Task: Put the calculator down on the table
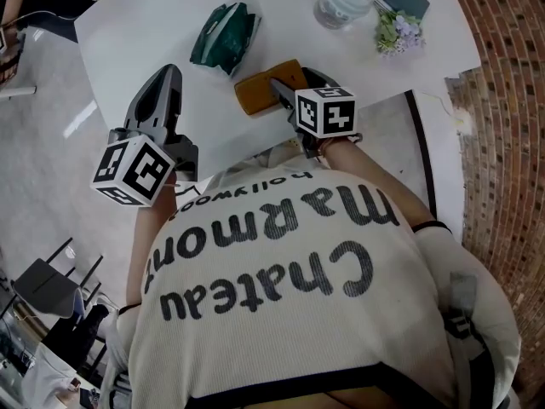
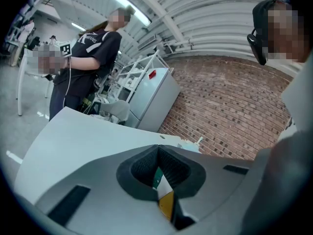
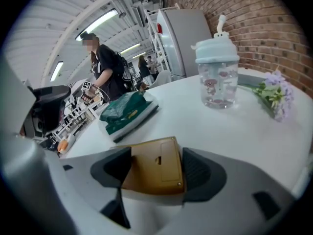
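Observation:
The yellow calculator [image 1: 260, 90] is at the near edge of the white table [image 1: 145, 24], back side up with its battery cover showing. My right gripper [image 1: 278, 86] is shut on it; in the right gripper view the calculator [image 3: 156, 163] fills the space between the two dark pads of that gripper [image 3: 155, 177]. I cannot tell if it rests on the table or hangs just above it. My left gripper [image 1: 163, 75] is to the left over the table edge, jaws pressed together with nothing held, as the left gripper view [image 2: 159, 153] shows.
A green pouch [image 1: 223, 34] lies just beyond the calculator. Farther right stand a lidded clear cup [image 1: 342, 2] and a sprig of purple flowers [image 1: 396, 31]. A brick wall [image 1: 502, 100] runs along the right. A person [image 3: 105, 70] stands past the table.

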{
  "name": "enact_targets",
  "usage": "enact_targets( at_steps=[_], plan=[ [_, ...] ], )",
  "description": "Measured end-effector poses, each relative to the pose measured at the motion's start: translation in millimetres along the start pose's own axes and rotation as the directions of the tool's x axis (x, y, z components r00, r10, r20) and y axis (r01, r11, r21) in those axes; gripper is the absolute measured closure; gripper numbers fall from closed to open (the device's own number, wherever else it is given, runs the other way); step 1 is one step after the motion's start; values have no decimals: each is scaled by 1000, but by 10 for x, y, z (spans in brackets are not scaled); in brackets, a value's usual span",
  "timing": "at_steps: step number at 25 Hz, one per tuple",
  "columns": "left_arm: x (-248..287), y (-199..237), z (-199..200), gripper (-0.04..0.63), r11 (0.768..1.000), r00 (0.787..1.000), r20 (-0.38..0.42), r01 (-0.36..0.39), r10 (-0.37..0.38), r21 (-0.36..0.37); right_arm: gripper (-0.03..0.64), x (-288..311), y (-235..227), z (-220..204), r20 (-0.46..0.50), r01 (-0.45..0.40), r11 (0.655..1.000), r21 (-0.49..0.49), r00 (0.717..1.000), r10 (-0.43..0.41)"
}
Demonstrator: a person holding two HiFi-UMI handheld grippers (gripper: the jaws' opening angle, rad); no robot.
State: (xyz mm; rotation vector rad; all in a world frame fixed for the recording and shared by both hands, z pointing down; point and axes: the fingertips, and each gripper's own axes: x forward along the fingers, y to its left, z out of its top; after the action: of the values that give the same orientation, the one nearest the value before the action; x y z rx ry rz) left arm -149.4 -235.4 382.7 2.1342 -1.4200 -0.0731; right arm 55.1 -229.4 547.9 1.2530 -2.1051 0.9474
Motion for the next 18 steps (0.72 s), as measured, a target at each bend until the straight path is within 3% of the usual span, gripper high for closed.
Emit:
enact_targets(
  at_steps=[18],
  plan=[
    [-157,184,91,594,1000,1000,-5,25,-25,17,279,8,8,-21,-21,53,998,-15,998,-53]
  ],
)
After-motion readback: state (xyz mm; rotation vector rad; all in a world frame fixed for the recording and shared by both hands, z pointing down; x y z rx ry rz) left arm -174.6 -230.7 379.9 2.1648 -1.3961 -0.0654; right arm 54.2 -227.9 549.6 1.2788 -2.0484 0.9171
